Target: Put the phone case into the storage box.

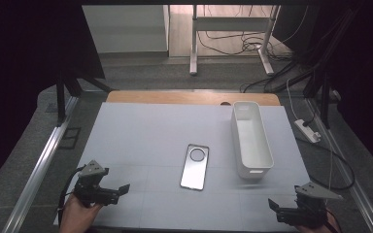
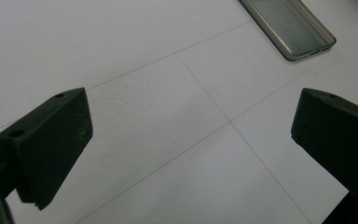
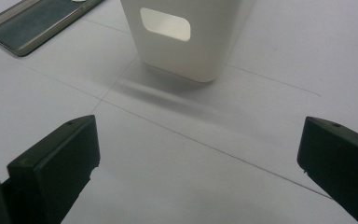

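A phone [image 1: 194, 166] with a round camera ring lies flat at the middle of the white table mat [image 1: 145, 131]. A long white bin [image 1: 250, 138] stands just right of it, empty as far as I see. My left gripper [image 1: 119, 190] rests near the front left corner, held by a hand, jaws wide open with nothing between them. In the left gripper view its jaws frame bare mat, with the phone [image 2: 289, 28] at the top right. My right gripper [image 1: 278, 208] sits at the front right, open and empty. The right gripper view faces the bin's end wall [image 3: 186, 42] and the phone's end [image 3: 32, 23].
A wooden table edge [image 1: 175, 97] shows beyond the mat. Metal rails [image 1: 39, 165] run along both sides. A power strip [image 1: 308, 131] and cables lie on the floor to the right; a desk frame [image 1: 233, 39] stands farther back.
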Tool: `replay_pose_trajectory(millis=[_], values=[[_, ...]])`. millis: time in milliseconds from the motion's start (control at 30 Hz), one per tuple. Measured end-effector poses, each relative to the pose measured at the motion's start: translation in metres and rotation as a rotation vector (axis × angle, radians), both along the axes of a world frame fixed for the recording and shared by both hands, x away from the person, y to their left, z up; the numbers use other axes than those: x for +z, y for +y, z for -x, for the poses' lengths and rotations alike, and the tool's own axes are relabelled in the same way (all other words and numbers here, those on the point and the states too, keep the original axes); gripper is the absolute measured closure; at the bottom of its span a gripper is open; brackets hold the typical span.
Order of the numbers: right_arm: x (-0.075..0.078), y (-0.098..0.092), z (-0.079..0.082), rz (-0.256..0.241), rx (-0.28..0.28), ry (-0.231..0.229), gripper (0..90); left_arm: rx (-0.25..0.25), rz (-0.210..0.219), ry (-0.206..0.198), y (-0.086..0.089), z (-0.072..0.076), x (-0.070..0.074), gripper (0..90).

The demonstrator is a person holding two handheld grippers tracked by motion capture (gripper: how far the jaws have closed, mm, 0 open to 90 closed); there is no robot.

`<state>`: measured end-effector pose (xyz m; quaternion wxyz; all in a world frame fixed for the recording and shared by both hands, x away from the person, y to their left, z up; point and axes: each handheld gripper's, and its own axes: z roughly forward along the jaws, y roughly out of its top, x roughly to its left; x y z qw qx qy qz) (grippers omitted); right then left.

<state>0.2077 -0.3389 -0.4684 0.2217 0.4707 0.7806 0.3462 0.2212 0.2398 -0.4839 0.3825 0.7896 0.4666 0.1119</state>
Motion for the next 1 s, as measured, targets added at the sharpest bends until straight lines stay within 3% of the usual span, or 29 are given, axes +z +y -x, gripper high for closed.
replay_pose_trajectory(millis=[1000], values=[[0.0, 0.0, -0.001, 0.0, 0.0, 0.003, 0.0, -0.119, -0.08, 0.034, -0.034, -0.044, 0.01, 0.0]])
